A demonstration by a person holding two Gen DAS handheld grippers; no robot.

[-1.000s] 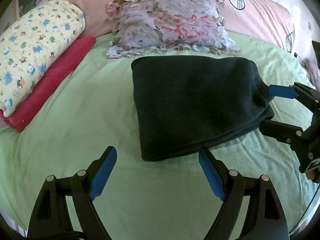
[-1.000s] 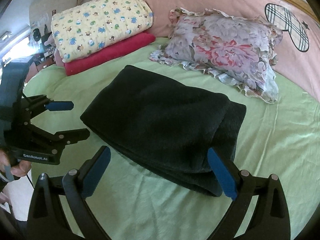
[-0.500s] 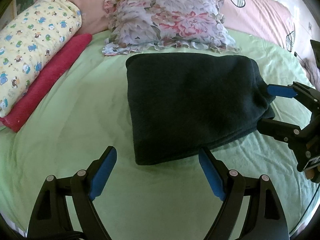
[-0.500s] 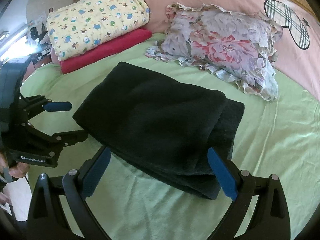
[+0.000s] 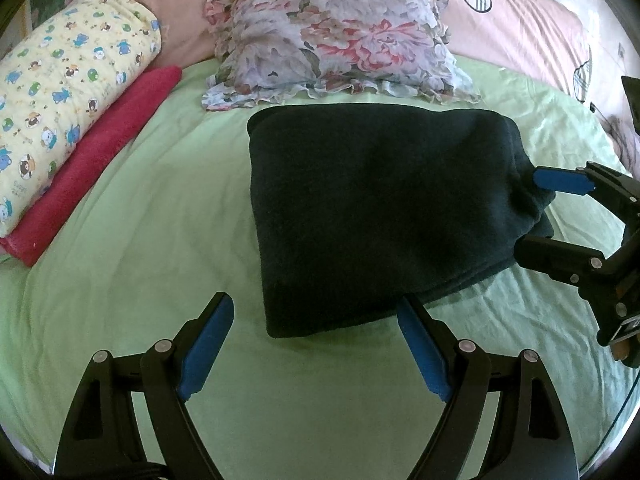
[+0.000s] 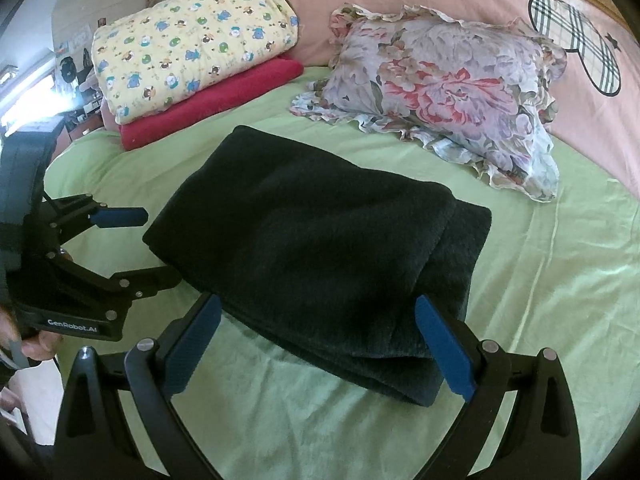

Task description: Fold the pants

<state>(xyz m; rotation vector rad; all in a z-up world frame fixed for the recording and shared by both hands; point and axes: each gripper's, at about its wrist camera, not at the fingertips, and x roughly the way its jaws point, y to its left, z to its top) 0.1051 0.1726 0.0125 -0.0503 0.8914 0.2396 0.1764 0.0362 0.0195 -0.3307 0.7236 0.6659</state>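
Lying folded into a thick dark rectangle, the pants [image 5: 376, 216] fill the middle of the left wrist view, resting on the green sheet [image 5: 160, 220] just below the floral pillow [image 5: 332, 36]. Across the bottom of that frame the left gripper [image 5: 316, 344] stands spread wide — its blue pads grasp nothing, and the near edge of the pants sits between and just above the fingertips, the right pad close to the fabric's lower corner. At the right edge of the same frame the right gripper [image 5: 532, 216] reaches in from the side, its fingers parted around the right end of the pants without pinching it; whether the pads touch the cloth cannot be told.

From the right wrist view, the pants [image 6: 320, 248] sit at centre frame with layered edges showing at lower right. The right gripper [image 6: 316, 340] is released, fingers wide at either side of the near edge. The left gripper [image 6: 156, 240] appears at middle left, also spread, beside the pants' left corner. In the upper left of the frame a yellow printed quilt [image 6: 192, 44] lies stacked on a red blanket [image 6: 212, 104] — both well apart from the pants. A pink headboard cover [image 6: 592, 128] curves along the upper right.
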